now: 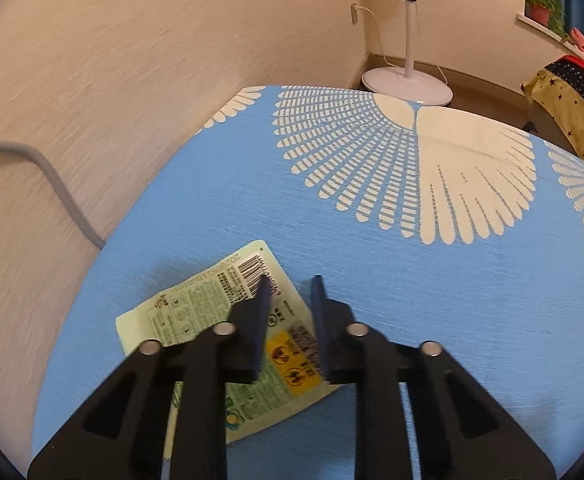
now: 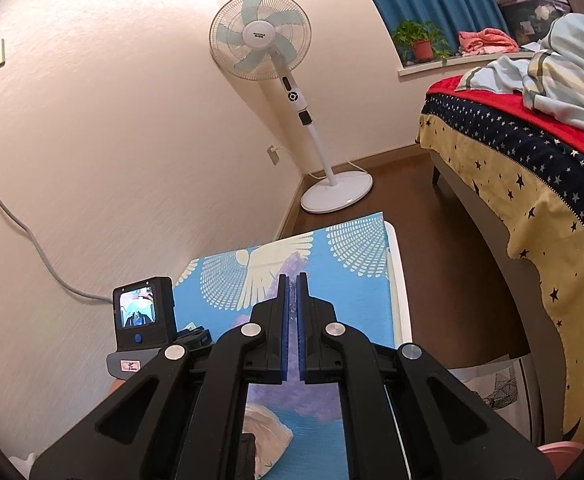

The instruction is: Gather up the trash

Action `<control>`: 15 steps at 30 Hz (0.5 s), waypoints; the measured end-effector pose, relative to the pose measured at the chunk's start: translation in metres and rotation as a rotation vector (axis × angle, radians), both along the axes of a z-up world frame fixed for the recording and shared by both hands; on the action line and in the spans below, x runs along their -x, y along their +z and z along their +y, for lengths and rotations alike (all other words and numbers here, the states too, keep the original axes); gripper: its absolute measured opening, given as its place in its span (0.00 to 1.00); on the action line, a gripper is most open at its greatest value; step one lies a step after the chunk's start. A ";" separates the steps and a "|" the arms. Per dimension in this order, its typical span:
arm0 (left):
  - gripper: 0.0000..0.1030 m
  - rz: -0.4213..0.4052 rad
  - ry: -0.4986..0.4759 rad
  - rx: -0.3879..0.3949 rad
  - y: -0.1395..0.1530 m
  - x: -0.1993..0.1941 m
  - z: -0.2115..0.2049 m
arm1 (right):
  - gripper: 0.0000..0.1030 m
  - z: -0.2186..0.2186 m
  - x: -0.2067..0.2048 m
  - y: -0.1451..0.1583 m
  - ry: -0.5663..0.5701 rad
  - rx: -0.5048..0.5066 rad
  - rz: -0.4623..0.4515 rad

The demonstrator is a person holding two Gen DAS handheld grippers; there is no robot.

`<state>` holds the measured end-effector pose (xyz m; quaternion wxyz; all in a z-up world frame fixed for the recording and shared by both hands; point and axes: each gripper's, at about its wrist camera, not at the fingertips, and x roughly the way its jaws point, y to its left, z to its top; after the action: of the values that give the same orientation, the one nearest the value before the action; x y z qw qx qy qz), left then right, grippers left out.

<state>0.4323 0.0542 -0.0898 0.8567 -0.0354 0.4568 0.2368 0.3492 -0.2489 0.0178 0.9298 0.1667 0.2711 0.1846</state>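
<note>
Left claw [image 1: 290,280]: its two dark fingers are partly apart and hold nothing; they sit just over the green wrapper.
Right claw [image 2: 292,278]: its blue pads are almost together, with only a thin slit between them, and nothing is in the slit.
Green wrapper [image 1: 196,320]: flat pale green packet with a bar code and a yellow warning patch; it lies near the left edge of the tabletop, close to the wall. I cannot tell if the left claw touches it.
Tabletop [image 1: 371,264]: blue with big white feather shapes.
White crumpled thing [image 2: 270,432]: it lies on the tabletop at the near end, under the right claw, partly hidden.
Little camera screen [image 2: 138,306]: it sits on the other tool, to the left of the right claw.
Fan [image 2: 260,36]: white with pale blue blades, standing on the floor in the corner past the far edge of the tabletop.
Grey cable [image 1: 52,184]: it hangs down the wall beside the left edge of the tabletop.
Bed [image 2: 531,184]: star cloth, well apart on the right.
</note>
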 end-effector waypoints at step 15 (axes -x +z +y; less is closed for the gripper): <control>0.00 -0.106 -0.038 0.031 0.037 0.054 0.005 | 0.03 -0.009 0.033 0.034 -0.009 0.011 -0.047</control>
<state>0.3783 0.0587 -0.0525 0.8834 -0.0522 0.4151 0.2113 0.3162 -0.2581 0.0517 0.9376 0.1586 0.2496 0.1829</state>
